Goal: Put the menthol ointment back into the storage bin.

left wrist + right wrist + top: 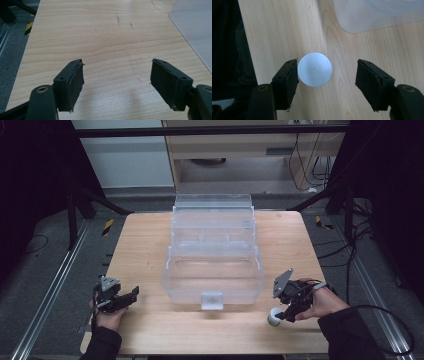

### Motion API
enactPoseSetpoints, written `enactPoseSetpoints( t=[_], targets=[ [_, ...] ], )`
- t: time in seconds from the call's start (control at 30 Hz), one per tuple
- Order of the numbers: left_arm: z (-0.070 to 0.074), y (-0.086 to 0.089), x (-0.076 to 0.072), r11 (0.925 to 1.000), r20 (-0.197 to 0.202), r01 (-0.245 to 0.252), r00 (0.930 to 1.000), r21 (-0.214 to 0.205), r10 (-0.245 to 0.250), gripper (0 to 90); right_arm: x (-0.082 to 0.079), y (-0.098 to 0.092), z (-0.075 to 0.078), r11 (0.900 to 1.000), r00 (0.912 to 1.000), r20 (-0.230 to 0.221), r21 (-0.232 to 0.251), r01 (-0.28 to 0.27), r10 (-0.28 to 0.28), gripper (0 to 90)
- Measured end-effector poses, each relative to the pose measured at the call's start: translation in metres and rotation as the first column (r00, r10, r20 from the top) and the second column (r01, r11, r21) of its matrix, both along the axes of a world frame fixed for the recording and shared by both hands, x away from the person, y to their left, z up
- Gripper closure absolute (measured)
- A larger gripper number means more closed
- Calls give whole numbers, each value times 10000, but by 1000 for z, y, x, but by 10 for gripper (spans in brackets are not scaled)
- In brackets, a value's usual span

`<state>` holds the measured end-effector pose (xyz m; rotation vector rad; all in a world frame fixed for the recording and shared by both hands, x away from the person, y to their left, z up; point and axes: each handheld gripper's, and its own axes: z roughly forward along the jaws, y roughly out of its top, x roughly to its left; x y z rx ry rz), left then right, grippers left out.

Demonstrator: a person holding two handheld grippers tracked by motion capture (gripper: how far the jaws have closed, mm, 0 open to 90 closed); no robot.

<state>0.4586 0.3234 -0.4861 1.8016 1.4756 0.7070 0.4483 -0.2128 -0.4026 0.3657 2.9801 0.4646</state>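
Near the front right edge of the wooden table [150, 250], a small white tub [274, 316] stands upright, its round lid [314, 69] facing up. It has a bit of green near the bottom. The right gripper [287, 312] hangs over it and points down. Its jaws are apart with the tub between them. The tub sits close against one jaw, maybe touching it, and well away from the other. The left gripper [122, 299] rests at the front left, jaws wide apart with just bare wood between them. A big clear plastic box [212, 270] sits open in the middle.
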Motion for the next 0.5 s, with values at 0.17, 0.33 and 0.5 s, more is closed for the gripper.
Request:
enactPoseSetpoints(
  t=[0.17,0.33,0.5],
  targets=[
    [0,0,0,10000,-1,-6,10000,7,6,258,0,2,-5,9992,9996,-101,-311,-250,247,351],
    [0,0,0,10000,-5,5,10000,3,-5,259,-1,4,-11,9983,9993,-200,-479,-322,313,358],
    [0,0,0,10000,-9,5,10000,-2,-5,259,-1,8,-17,9957,9980,-314,-737,-569,547,373]
  ],
)
